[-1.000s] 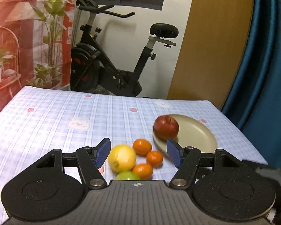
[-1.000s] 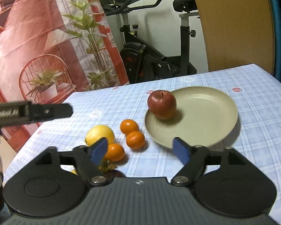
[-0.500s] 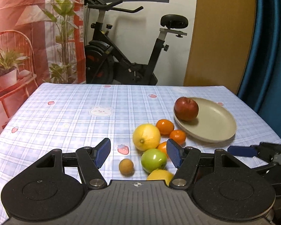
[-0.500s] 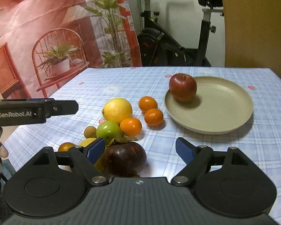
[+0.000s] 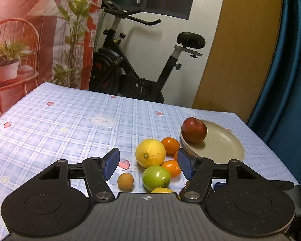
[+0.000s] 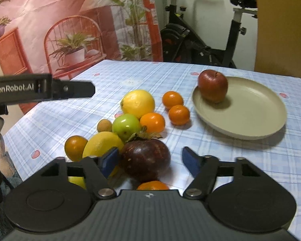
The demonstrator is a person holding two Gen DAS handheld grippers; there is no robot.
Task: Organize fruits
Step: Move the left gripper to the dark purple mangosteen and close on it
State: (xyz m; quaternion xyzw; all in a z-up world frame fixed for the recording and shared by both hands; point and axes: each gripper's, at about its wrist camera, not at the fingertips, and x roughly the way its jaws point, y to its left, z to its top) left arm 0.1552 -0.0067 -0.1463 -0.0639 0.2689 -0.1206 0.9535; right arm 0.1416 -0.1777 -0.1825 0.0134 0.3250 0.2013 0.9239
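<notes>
My left gripper [image 5: 147, 161] hangs spread over the near end of the fruit pile, pinching nothing; the small tan fruit [image 5: 125, 181] and green apple [image 5: 156, 177] lie on the cloth between and below its pads, with the big yellow citrus [image 5: 150, 153] just beyond.

Further right, my right gripper [image 6: 150, 160] has the dark mangosteen [image 6: 145, 158] between its jaws, which have just been closing. The left pad looks to be at its skin, but a clear gap shows on the right side, so nothing is gripped yet.

Rightmost sits the plate [image 6: 256, 108], holding only the red apple [image 6: 212, 88] on its left rim (everything else is on the table).

My worry: the mangosteen is off-centre, so the jaws may shove it sideways rather than clamp it, nudging the yellow mango [image 6: 102, 144] and the orange [image 6: 153, 185] beneath. It is round and smooth, so a pinch below its widest part could squirt it forward into the tangerines [image 6: 178, 114].
</notes>
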